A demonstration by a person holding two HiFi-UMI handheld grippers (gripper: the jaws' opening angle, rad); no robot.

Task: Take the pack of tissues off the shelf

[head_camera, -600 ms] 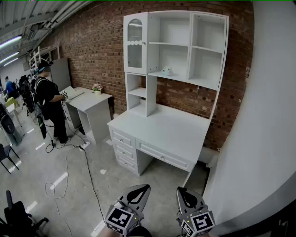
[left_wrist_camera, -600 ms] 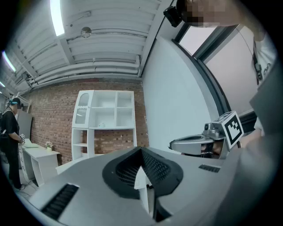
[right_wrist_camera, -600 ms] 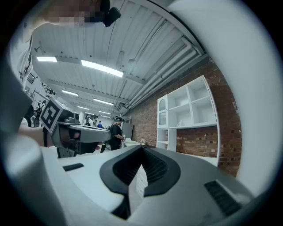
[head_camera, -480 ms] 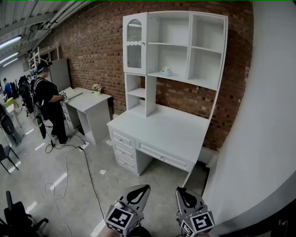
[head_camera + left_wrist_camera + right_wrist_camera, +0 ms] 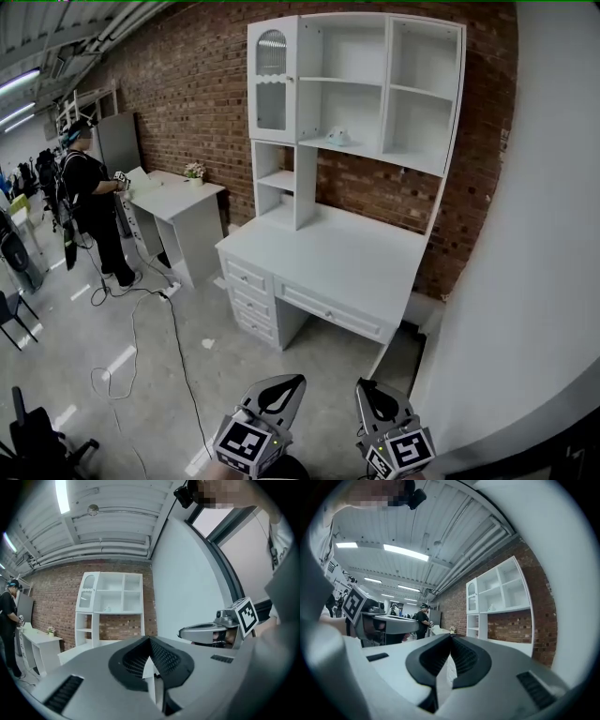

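The pack of tissues (image 5: 338, 138) is a small pale bundle on the middle shelf of the white hutch (image 5: 354, 86), which stands on a white desk (image 5: 342, 262) by the brick wall. It also shows small and far off in the left gripper view, pack of tissues (image 5: 107, 608), and in the right gripper view, pack of tissues (image 5: 491, 607). My left gripper (image 5: 284, 384) and right gripper (image 5: 368, 389) sit side by side at the bottom of the head view, well short of the desk. Both are shut with nothing in them.
The desk has drawers (image 5: 251, 300) on its left side. A second white table (image 5: 178, 202) stands to the left with a person (image 5: 89, 202) at it. Cables (image 5: 141, 328) trail over the concrete floor. A white wall (image 5: 525, 281) runs along the right.
The head view has shifted slightly, so the hutch sits a little higher in frame. The person at the left table has shifted left. Both grippers stay shut in the same place.
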